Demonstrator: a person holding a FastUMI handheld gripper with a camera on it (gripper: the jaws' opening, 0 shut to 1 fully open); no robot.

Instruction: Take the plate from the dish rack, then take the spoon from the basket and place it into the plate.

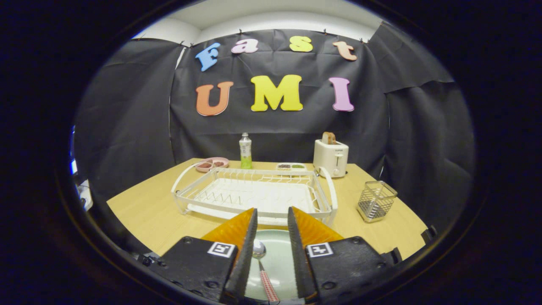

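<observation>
Your gripper (272, 228) hangs with fingers parted over the pale green plate (277, 258), which sits on the table (148, 212) just before the empty dish rack (254, 192). The spoon (261, 264) lies in the plate between the fingers, gripped by neither. Lift crookedly and you may snag the handle and flick it out.

Gripper (272, 218): wedge-shaped jaws on black screwed blocks bearing square tag markers.

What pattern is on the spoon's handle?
Red-and-white checks, on the spoon lying in the plate, gripper view.
</observation>
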